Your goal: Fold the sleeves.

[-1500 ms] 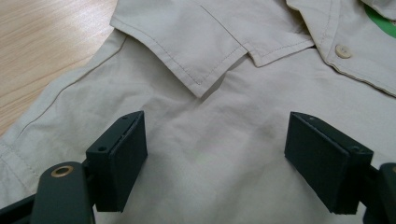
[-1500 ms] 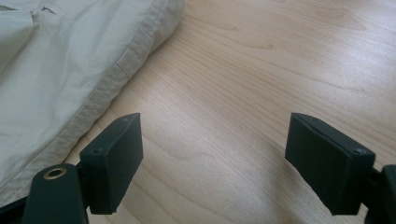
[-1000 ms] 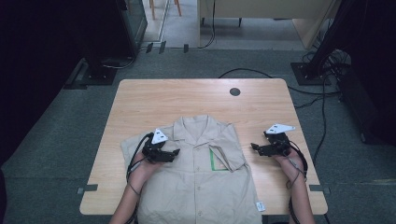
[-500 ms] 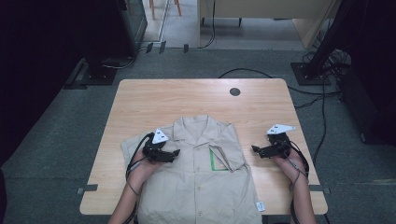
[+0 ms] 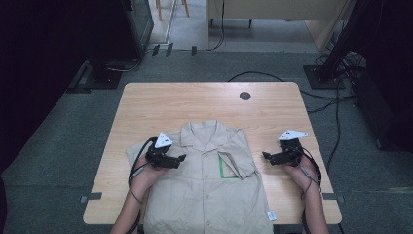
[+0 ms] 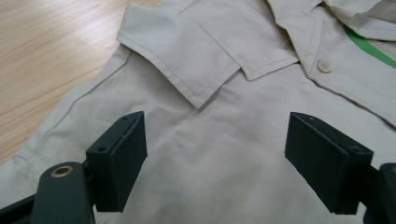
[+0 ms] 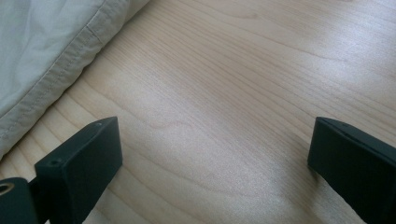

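Over the beige shirt (image 5: 209, 190), left gripper (image 5: 181, 158) jaws wide, right gripper (image 5: 265, 156) likewise, both empty

Dim surroundings — soft glare, sharp focus

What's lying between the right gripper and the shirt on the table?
Nothing: in the high view, just bare table separates the right gripper from the shirt. The right gripper view shows plain wood between its open jaws.
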`<control>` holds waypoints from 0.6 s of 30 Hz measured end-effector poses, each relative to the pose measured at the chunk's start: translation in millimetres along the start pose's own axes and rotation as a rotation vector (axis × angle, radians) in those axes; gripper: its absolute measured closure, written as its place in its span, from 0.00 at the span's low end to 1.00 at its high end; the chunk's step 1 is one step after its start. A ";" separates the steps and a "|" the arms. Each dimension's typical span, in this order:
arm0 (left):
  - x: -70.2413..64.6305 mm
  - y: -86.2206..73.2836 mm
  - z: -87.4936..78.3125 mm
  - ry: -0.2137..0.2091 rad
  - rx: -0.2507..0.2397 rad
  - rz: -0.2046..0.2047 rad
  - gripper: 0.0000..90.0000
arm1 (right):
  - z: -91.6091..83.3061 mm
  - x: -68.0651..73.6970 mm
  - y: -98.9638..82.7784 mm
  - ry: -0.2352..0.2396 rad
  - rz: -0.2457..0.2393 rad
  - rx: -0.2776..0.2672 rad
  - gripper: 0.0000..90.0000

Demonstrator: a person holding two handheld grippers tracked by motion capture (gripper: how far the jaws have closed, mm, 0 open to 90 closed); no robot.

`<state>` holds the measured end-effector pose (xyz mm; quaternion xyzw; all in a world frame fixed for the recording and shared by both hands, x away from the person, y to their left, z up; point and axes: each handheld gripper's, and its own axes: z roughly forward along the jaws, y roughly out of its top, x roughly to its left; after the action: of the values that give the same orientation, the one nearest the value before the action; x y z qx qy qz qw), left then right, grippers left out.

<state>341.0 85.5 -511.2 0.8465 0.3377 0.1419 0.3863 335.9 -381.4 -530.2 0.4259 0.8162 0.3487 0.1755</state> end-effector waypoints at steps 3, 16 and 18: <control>1.7 -0.3 -1.0 -0.014 0.004 0.001 0.23 | 0.0 -0.1 0.0 0.001 0.000 0.000 0.03; 7.8 -0.7 -8.4 -0.004 -0.021 -0.009 0.23 | 0.0 -0.1 0.0 0.000 0.000 -0.001 0.03; 8.6 -0.8 -9.8 -0.002 -0.034 -0.014 0.24 | 0.0 -0.1 0.0 0.000 0.000 -0.001 0.03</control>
<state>342.0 97.2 -505.5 0.8376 0.3407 0.1439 0.4021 336.0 -381.4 -530.3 0.4258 0.8161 0.3490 0.1755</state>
